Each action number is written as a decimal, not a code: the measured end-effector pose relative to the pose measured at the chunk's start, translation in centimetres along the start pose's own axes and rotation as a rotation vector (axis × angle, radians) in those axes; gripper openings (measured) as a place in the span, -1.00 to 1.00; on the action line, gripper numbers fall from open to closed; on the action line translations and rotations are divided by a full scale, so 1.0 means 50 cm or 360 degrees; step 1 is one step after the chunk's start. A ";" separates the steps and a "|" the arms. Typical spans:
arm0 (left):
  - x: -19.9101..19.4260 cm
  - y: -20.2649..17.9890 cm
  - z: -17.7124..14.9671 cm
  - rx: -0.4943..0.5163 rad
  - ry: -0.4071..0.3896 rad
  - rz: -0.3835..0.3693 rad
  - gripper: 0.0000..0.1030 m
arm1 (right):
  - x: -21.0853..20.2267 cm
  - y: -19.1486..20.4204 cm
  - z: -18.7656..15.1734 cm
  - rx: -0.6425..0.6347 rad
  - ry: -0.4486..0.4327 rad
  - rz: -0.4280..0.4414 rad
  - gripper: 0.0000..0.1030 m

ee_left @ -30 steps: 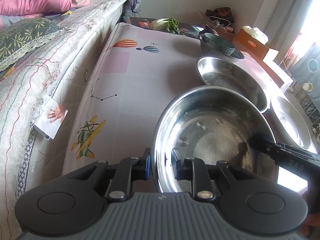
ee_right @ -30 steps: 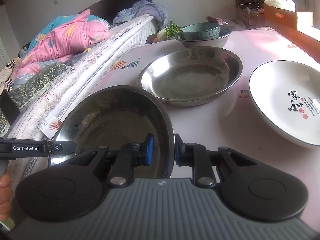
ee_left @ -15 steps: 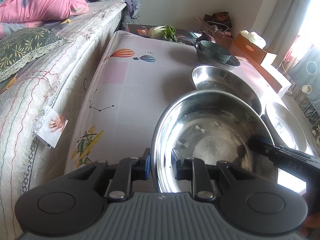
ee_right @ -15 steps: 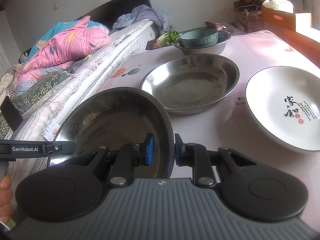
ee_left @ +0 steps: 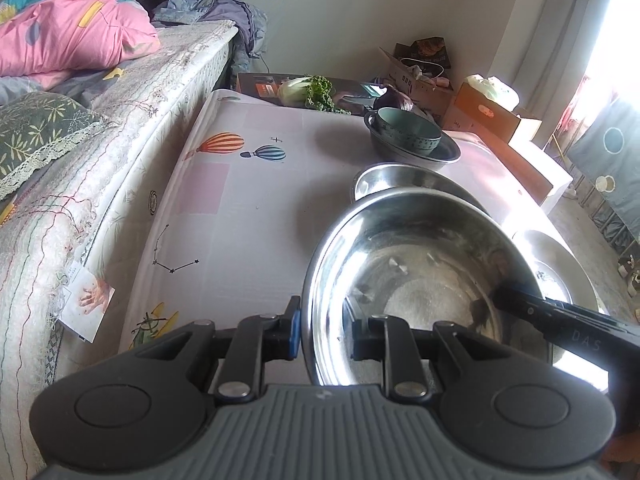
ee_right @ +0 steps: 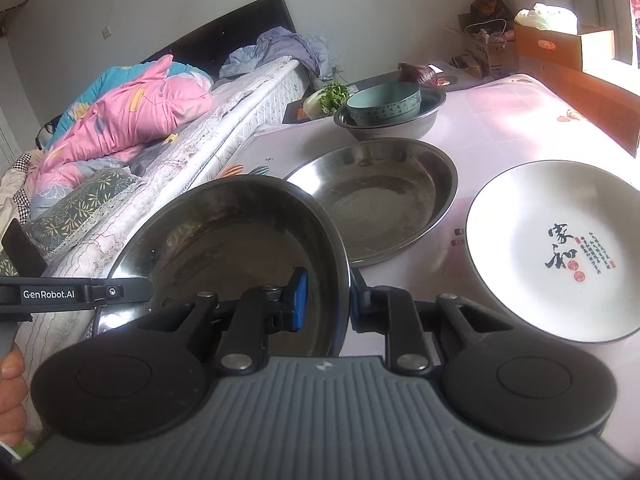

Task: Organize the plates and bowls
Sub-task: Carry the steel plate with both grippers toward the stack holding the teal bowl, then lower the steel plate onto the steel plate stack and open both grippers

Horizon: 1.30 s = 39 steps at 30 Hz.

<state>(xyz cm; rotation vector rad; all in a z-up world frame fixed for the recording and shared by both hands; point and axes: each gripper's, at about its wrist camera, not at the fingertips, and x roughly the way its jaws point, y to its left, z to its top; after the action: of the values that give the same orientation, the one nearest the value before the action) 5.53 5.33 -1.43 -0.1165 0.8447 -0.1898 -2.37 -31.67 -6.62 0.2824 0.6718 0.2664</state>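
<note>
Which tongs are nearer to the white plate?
Right. The right tongs grip the held steel bowl's rim on the side beside the white plate; the left tongs grip its opposite rim.

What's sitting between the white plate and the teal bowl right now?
Only the empty steel pan sits between the white plate and the teal bowl, with bare tablecloth around it; the right wrist view shows this.
</note>
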 end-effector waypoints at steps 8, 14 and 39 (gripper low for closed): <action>0.046 -0.058 0.077 0.0047 -0.0047 -0.0045 -0.58 | 0.012 -0.051 0.082 0.0003 -0.0053 -0.0054 -0.60; 0.115 -0.097 0.144 0.0076 -0.0045 -0.0079 -0.53 | 0.060 -0.107 0.160 0.0039 -0.0052 -0.0100 -0.58; 0.236 -0.077 0.191 0.0048 0.0024 -0.0041 -0.35 | 0.199 -0.167 0.203 -0.0015 0.0043 -0.0281 -0.33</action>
<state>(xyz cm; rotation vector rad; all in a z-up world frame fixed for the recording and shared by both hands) 19.88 -0.68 -3.08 -0.0979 0.8556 -0.2279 12.88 -37.85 -7.54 0.2093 0.7174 0.1047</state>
